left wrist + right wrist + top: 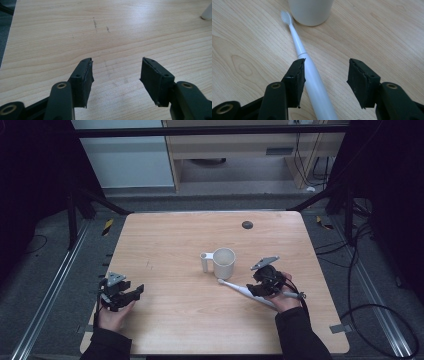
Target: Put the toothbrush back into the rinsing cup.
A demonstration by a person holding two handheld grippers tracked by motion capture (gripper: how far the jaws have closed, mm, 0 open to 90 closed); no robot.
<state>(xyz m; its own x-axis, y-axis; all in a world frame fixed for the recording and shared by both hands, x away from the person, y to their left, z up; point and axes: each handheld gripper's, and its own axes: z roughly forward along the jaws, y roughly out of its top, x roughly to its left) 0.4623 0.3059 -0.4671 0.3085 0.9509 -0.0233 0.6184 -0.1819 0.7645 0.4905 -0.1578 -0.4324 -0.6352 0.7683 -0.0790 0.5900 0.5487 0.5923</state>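
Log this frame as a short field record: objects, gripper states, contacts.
surface: wooden table
cup: white, handled, upright near table centre
toothbrush: white, lying flat, head beside the cup base
left hand-held gripper: open, nothing between the jaws, over bare wood at the table's left
right hand-held gripper: open, straddling the toothbrush handle; one jaw right against the handle, the other apart from it
grasp: none closed yet
other: small dark disc near the far edge
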